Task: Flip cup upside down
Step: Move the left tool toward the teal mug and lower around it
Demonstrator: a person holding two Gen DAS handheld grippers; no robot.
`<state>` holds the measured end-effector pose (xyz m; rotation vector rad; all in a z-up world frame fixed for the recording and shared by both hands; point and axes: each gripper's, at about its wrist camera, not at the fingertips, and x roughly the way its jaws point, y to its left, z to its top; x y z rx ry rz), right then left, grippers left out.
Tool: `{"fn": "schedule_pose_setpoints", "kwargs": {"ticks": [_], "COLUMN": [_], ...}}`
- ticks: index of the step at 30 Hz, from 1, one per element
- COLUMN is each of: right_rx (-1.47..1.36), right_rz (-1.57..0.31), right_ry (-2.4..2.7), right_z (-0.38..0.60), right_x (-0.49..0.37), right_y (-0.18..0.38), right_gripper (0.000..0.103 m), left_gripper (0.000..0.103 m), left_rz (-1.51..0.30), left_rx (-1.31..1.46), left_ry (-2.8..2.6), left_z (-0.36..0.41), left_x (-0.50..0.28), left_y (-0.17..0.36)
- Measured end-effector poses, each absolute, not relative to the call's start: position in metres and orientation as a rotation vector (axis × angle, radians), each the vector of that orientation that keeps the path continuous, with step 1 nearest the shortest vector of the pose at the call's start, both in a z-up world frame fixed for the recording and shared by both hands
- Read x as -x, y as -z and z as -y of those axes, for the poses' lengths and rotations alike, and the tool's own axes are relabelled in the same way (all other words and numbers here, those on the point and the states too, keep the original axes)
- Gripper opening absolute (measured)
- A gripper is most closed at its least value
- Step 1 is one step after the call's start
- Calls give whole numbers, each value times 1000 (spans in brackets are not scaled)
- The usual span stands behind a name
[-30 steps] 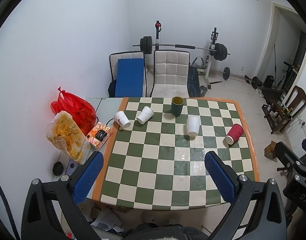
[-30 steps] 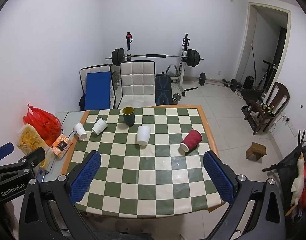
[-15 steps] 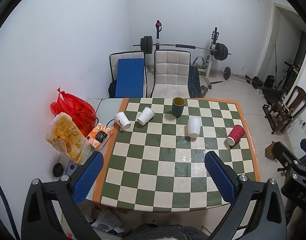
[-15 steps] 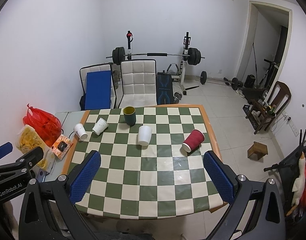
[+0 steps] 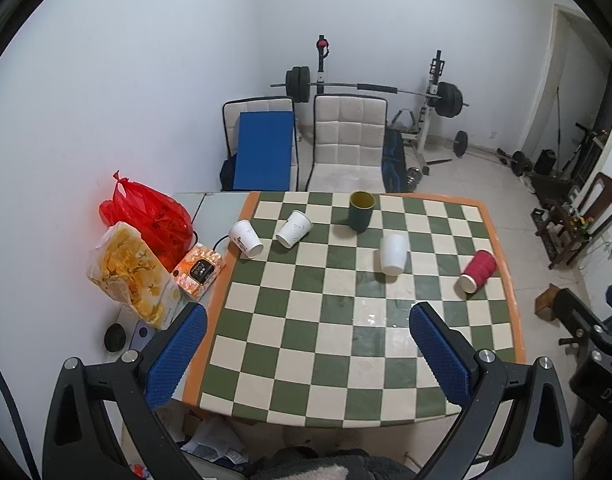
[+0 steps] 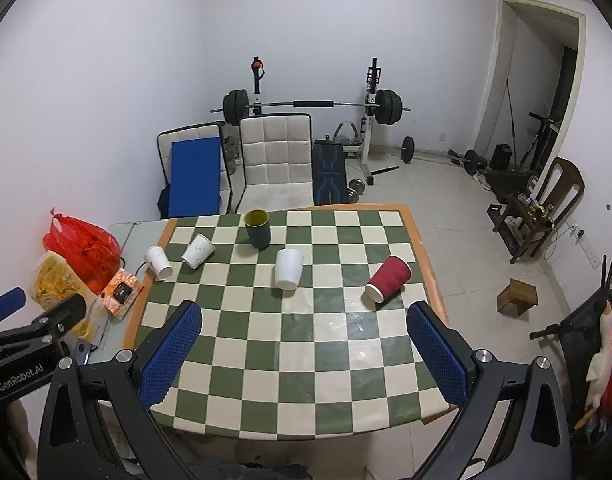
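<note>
A checkered table (image 5: 345, 344) (image 6: 306, 344) holds several cups. A dark green cup (image 5: 361, 211) (image 6: 257, 229) stands upright at the far side. A white cup (image 5: 393, 254) (image 6: 288, 268) stands upside down in the middle. A red cup (image 5: 478, 271) (image 6: 387, 278) lies on its side at the right. Two white paper cups (image 5: 293, 229) (image 5: 246, 238) (image 6: 198, 250) (image 6: 158, 262) lie on their sides at the far left. My left gripper (image 5: 307, 356) and right gripper (image 6: 304, 354) are open and empty, held above the table's near edge.
A red bag (image 5: 146, 216), a snack bag (image 5: 132, 276) and a small box (image 5: 199, 269) sit on a side table left of the checkered table. Two chairs (image 5: 347, 140) and a barbell rack (image 5: 369, 88) stand behind. A wooden chair (image 6: 545, 208) and small stool (image 6: 517, 298) stand at right.
Both grippers have drifted slightly; the table sits a little lower and nearer in view. No cup has moved.
</note>
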<state>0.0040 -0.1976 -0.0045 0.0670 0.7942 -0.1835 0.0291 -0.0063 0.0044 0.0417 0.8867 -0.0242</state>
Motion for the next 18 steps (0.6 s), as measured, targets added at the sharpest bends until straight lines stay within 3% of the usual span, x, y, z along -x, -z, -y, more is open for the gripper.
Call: {"fn": "schedule_pose_setpoints", "kwargs": {"ticks": [8, 18], "right_rx": [-86, -119], "right_rz": [-863, -1060], "right_ry": [220, 223], "right_z": [228, 262], "right_x": [-41, -126], "right_y": [60, 177], "right_gripper": [103, 103], "left_gripper": [103, 103], "left_rz": [-964, -1071], "left_rx": [-117, -165], "left_ry": [-33, -32], "left_z": [25, 49], "left_x": [-86, -168], "left_y": [61, 130]}}
